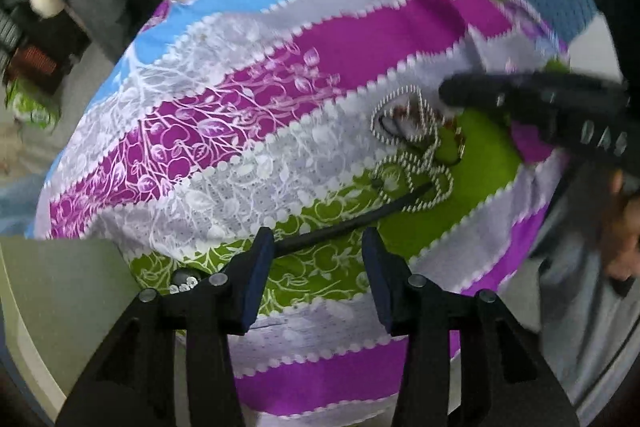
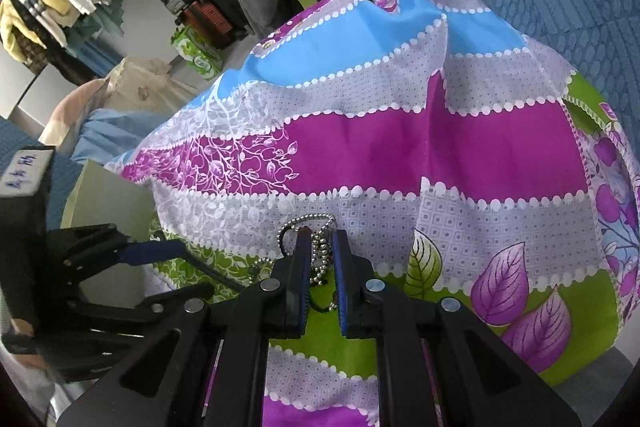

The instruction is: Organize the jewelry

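Bead chain [image 2: 320, 251] lies looped on the striped cloth [image 2: 360, 155], at 12 o'clock from the right gripper [image 2: 322, 235]. Its fingers are nearly closed, pinching the chain. Left gripper [image 1: 318, 239] stands wide apart, holding nothing; a black cord [image 1: 352, 223] lies between its tips. No containers identifiable.

Silver ball-chain necklace [image 1: 416, 147] lies looped and tangled on the striped cloth [image 1: 280, 131]
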`<state>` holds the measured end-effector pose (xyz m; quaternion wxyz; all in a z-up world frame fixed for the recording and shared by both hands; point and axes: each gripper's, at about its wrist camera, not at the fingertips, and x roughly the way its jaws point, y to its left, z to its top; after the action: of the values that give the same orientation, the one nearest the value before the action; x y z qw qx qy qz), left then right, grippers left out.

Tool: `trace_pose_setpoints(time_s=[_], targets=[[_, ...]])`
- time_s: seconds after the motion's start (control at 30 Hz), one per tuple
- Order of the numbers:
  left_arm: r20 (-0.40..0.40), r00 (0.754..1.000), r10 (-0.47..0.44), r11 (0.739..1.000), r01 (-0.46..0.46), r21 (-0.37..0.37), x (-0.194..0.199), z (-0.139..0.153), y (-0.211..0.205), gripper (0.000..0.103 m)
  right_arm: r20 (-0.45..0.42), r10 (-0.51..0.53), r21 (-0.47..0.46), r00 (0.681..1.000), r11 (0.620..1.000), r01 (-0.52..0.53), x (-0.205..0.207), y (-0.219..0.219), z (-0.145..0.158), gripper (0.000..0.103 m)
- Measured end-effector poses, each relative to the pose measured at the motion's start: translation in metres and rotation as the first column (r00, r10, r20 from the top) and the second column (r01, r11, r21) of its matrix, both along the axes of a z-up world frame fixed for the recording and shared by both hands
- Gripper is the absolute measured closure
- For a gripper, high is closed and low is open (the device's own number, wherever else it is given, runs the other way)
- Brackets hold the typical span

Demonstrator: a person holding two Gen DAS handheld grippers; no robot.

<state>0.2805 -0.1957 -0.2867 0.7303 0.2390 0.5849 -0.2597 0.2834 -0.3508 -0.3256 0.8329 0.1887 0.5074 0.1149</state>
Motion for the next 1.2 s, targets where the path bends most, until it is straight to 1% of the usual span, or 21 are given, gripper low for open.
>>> trace_pose_setpoints(time_s=[0.07,0.13,0.17,0.23,0.27,0.3,0.4,0.5,0.57,0.6,0.67,0.73,0.8,0.83,0.93,1.0,1.1,1.17,1.2], targets=[[0.005,0.999,-0.04,0.998,0.039,0.052,-0.001,-0.006,-0.004,0.057,-0.001,-0.002,0.002,1.0,1.0,0.002,0.0,-0.001,0.0,0.094],[0.013,0.998,-0.065,0.995,0.064,0.073,-0.003,-0.008,-0.008,0.057,-0.001,-0.002,0.002,1.0,1.0,0.002,0.001,-0.001,0.0,0.094],[0.018,0.998,-0.064,0.994,0.062,0.088,-0.003,-0.009,-0.009,0.057,-0.001,-0.002,0.003,1.0,1.0,0.002,0.001,-0.001,0.0,0.094],[0.022,0.997,-0.075,0.993,0.073,0.098,-0.005,-0.011,-0.013,0.067,-0.002,-0.004,0.002,1.0,1.0,0.004,0.001,-0.001,0.0,0.094],[0.007,0.996,-0.092,0.991,0.091,0.098,-0.007,-0.012,-0.017,0.078,-0.002,-0.005,0.002,1.0,1.0,0.005,0.001,-0.001,0.0,0.094],[-0.004,0.995,-0.1,0.991,0.1,0.092,-0.01,-0.012,-0.019,0.086,-0.004,-0.005,0.002,1.0,1.0,0.005,0.001,-0.001,0.0,0.094],[0.002,0.992,-0.124,0.985,0.123,0.118,-0.02,-0.013,-0.024,0.092,-0.006,-0.006,0.004,1.0,1.0,0.006,0.001,-0.001,0.0,0.093],[-0.008,0.994,-0.106,0.988,0.107,0.108,-0.028,-0.013,-0.024,0.096,-0.008,-0.003,0.004,1.0,1.0,0.003,0.001,-0.001,-0.001,0.093],[-0.005,0.997,-0.08,0.992,0.08,0.1,-0.032,-0.009,-0.019,0.097,-0.008,-0.001,0.002,1.0,1.0,0.002,0.001,0.0,-0.001,0.09],[-0.014,0.999,-0.053,0.996,0.053,0.078,-0.033,-0.006,-0.016,0.097,-0.009,0.001,-0.001,1.0,1.0,-0.001,0.001,0.001,-0.001,0.088],[-0.02,1.0,0.003,0.999,-0.002,0.036,-0.035,0.0,-0.009,0.097,-0.01,0.005,-0.007,1.0,1.0,-0.005,0.0,0.003,-0.002,0.077],[-0.022,0.997,0.068,0.998,-0.068,-0.006,-0.039,0.005,0.003,0.097,-0.01,0.013,-0.015,1.0,1.0,-0.014,0.001,0.005,-0.002,0.077],[-0.029,0.99,0.139,0.989,-0.141,-0.054,-0.041,0.008,0.013,0.097,-0.018,0.029,-0.041,0.999,0.999,-0.029,0.002,0.01,-0.004,0.077],[-0.042,0.982,0.186,0.978,-0.189,-0.087,-0.041,0.01,0.02,0.097,-0.022,0.039,-0.053,0.999,0.998,-0.04,0.003,0.013,-0.004,0.076],[-0.047,0.962,0.268,0.951,-0.272,-0.148,-0.048,0.013,0.041,0.097,-0.041,0.073,-0.103,0.996,0.992,-0.077,0.005,0.024,-0.009,0.074],[-0.052,0.945,0.323,0.927,-0.327,-0.181,-0.05,0.012,0.052,0.097,-0.048,0.094,-0.136,0.994,0.986,-0.1,0.006,0.031,-0.011,0.074],[-0.068,0.92,0.385,0.894,-0.39,-0.219,-0.054,0.011,0.075,0.097,-0.042,0.102,-0.209,0.994,0.972,-0.109,0.008,0.039,-0.013,0.074],[-0.072,0.909,0.411,0.877,-0.416,-0.24,-0.057,0.013,0.085,0.097,-0.049,0.111,-0.241,0.993,0.963,-0.12,0.01,0.043,-0.016,0.074],[-0.072,0.9,0.43,0.864,-0.434,-0.254,-0.058,0.014,0.091,0.097,-0.039,0.117,-0.265,0.992,0.956,-0.123,0.01,0.045,-0.015,0.074]])
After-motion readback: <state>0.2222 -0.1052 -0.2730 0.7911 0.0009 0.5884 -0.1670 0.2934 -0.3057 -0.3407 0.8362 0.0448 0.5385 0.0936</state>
